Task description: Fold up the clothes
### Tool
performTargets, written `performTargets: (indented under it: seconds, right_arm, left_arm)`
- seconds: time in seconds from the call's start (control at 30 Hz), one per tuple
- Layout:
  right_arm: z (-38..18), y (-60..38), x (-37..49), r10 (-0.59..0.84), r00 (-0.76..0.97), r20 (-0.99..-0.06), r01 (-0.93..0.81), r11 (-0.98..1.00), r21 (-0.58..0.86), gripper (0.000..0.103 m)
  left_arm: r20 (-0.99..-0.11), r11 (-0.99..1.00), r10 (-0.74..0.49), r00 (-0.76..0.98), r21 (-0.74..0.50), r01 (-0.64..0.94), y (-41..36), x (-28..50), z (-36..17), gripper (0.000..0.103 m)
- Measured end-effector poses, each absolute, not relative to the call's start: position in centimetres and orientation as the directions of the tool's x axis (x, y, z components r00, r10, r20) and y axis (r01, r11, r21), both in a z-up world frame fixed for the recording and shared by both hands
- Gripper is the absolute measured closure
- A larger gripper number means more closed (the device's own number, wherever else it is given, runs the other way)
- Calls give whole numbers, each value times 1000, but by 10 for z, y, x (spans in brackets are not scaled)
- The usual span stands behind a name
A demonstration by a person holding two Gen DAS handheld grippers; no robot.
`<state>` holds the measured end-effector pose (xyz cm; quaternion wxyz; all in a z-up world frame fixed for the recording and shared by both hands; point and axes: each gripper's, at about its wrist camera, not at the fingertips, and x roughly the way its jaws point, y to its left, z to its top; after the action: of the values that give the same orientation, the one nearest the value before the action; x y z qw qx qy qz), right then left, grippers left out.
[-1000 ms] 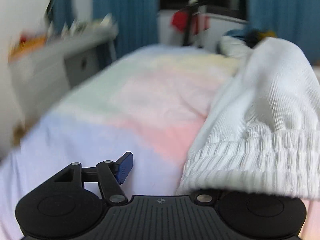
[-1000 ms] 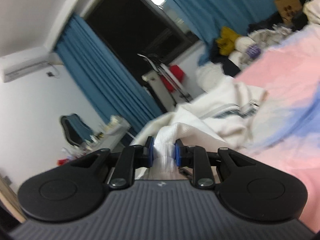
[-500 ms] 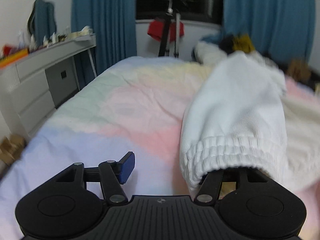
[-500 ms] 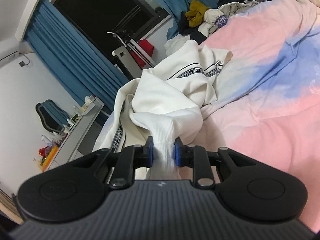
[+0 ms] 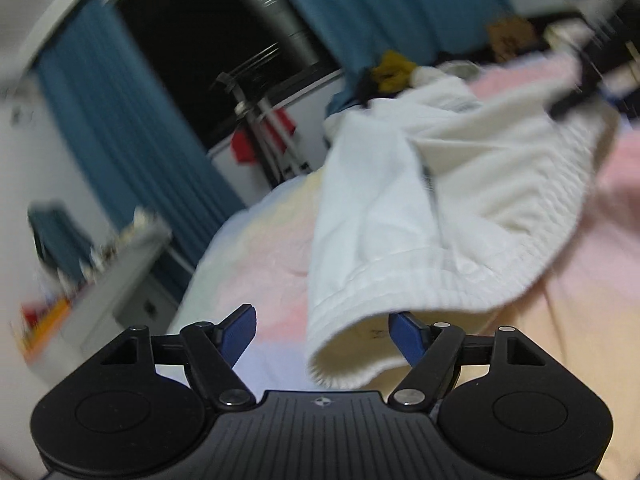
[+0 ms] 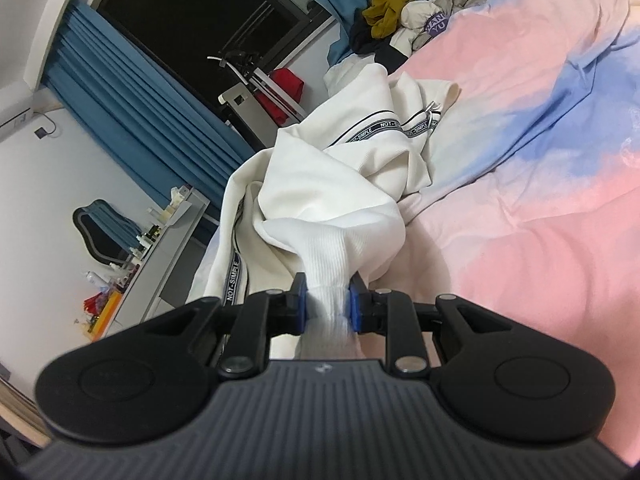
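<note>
White ribbed sweatshirt (image 6: pixel 332 184) stretches lengthwise away from right tongs (image 6: pixel 327 307).

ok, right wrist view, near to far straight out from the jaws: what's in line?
Right gripper shut on the ribbed cuff → bunched white garment → its NOT-SIMPLE tape stripe → red cloth on the rack → dark window.

Both grippers (image 5: pixel 322 334) (image 6: pixel 327 305) are black, with ribbed housings, silver screws and blue-padded fingers (image 6: pixel 300 304).
</note>
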<state>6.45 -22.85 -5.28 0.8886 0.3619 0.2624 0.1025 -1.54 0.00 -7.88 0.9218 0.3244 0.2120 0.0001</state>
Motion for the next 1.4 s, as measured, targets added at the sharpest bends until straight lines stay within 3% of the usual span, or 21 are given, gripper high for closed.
performTargets:
  seconds: [0.1,0.27,0.3,0.37,0.4,0.43,0.47,0.6,0.73,0.87,0.97,1.17,1.4]
  right_arm:
    - [-54,-230,65,373,835,-403,17,716,698,79]
    - [-56,-229,67,364,830,-423,28,730,683,79]
    - [-56,-229,68,363,829,-425,27,734,679,79]
    - [-56,-227,68,363,827,-428,21,742,670,79]
    - [-57,-227,68,366,826,-429,17,744,668,78]
    - [-57,-226,68,367,825,-430,14,747,664,78]
    - [-57,-224,69,366,823,-434,13,752,659,78]
    - [-60,-220,69,369,812,-452,12,764,646,78]
    - [-52,-198,66,391,796,-462,-41,796,603,77]
    - [-29,-154,66,503,772,-389,-167,751,639,76]
    - [-16,-103,74,585,741,-328,-258,700,666,76]
    - [-14,0,130,700,673,-239,-359,592,721,76]
    - [-61,63,206,734,612,-294,-332,576,747,74]
  left_arm:
    - [-301,621,156,941,770,143,-28,-16,-104,29]
    - [-170,374,75,983,918,131,-58,-18,-140,32]
    - [-160,340,65,985,932,129,-62,-16,-145,37]
    - [-162,326,64,985,936,133,-65,-7,-149,60]
    - [-174,347,72,982,927,139,-66,0,-149,79]
    - [-175,375,85,981,918,132,-65,7,-146,91]
    - [-171,407,89,981,906,121,-66,13,-141,92]
    - [-160,617,70,985,782,83,-55,33,-102,94]
    - [-206,857,63,977,513,53,-8,66,-34,94]
    - [-270,977,9,963,206,49,55,113,27,94]
    - [-283,998,17,959,69,2,99,149,59,94]
    - [-339,991,110,934,-29,-128,190,227,94,95]
    - [-518,968,182,836,-57,-246,291,342,30,94]
